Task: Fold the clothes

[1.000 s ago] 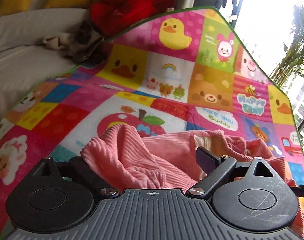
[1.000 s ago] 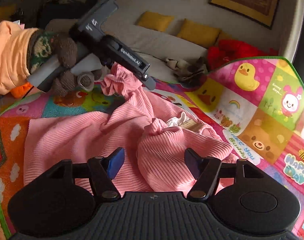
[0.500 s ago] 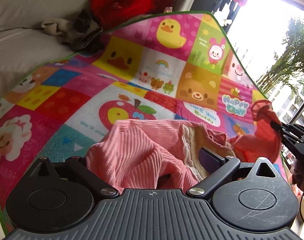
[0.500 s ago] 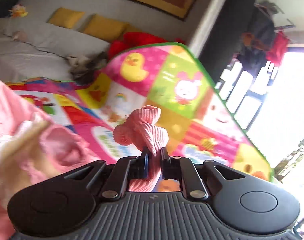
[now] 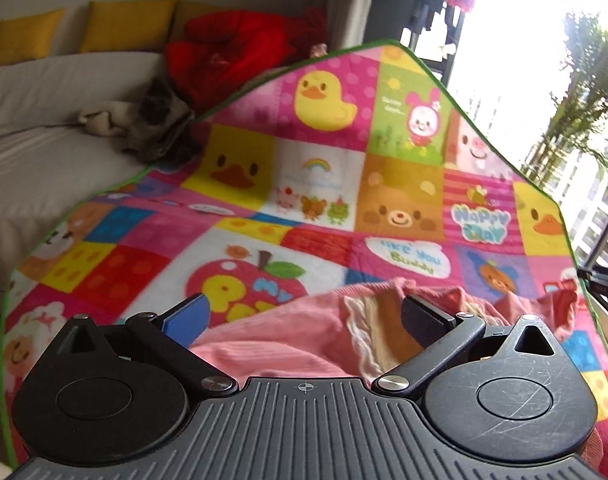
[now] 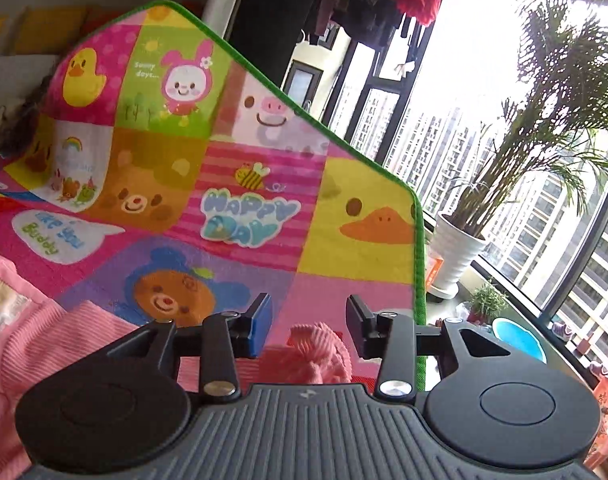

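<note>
Right wrist view: "HAPPY DAY" on mat [image 6: 247, 220], beyond spread right tongs [image 6: 308, 326].

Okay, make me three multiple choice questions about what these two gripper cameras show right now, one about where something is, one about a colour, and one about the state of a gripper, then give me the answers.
1. Where does the pink ribbed garment lie?
A. on the cartoon patchwork mat
B. on the grey sofa
C. on the window sill

2. What colour is the mat's border trim?
A. blue
B. green
C. white

3. How is the right gripper set?
A. shut on the pink cuff
B. shut on nothing
C. open, with the pink cuff lying between its fingers

Answers:
1. A, since the pink fabric spreads over the mat's printed squares in both views.
2. B, as a green edge runs along the mat.
3. C, because a wide gap shows between the blue pad and the black pad, with the cuff loose below.
</note>
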### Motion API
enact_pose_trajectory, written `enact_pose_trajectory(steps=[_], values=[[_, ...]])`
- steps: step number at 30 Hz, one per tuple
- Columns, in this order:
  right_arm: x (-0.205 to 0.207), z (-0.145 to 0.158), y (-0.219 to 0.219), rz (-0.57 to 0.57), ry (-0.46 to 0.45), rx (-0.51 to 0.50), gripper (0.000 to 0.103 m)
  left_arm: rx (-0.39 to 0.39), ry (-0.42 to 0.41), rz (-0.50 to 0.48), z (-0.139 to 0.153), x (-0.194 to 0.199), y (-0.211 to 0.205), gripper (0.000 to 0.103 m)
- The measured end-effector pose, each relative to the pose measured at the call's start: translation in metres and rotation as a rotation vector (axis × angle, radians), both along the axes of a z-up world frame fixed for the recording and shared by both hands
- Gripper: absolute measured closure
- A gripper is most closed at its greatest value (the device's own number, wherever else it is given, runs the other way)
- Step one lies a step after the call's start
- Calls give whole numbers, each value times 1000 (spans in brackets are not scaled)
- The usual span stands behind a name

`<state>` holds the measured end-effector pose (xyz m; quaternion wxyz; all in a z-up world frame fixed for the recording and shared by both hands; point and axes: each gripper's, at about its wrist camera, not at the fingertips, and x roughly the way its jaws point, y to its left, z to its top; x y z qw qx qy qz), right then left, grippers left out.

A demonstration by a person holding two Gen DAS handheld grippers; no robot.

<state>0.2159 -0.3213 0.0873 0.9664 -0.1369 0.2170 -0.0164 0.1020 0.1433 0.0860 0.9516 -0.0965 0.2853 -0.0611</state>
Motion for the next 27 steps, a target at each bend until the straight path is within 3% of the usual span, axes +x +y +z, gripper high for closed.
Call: enact_pose_trajectory(steps=[4,9,11,15,16,17,18,20,24,27], values=[[-6,29,66,340,84,189,54,-22,67,-109,-25,14,-26,0],[5,6,174,645,281,287,54,-36,228,-68,-67,29,-30,0],[12,-11,210,686,341,271,54,-39,259,-61,-79,27,-28,0],[34,-45,251,691,475,244,56,-37,242,-84,-80,21,-25,0],[37,-52,257,696,500,236,60,-56,245,-85,-79,22,-22,0],[38,-55,263,708,510,225,76,-80,253,-88,-79,23,-19,0],[38,-57,268,717,509,213,89,-101,261,-92,-78,25,-15,0],[37,-56,276,723,461,182,96,-128,275,-109,-77,28,-10,0],[51,-51,289,680,301,38,97,-208,232,-115,-70,27,3,0],[67,-53,291,670,314,-5,95,-215,212,-128,-67,27,3,0]])
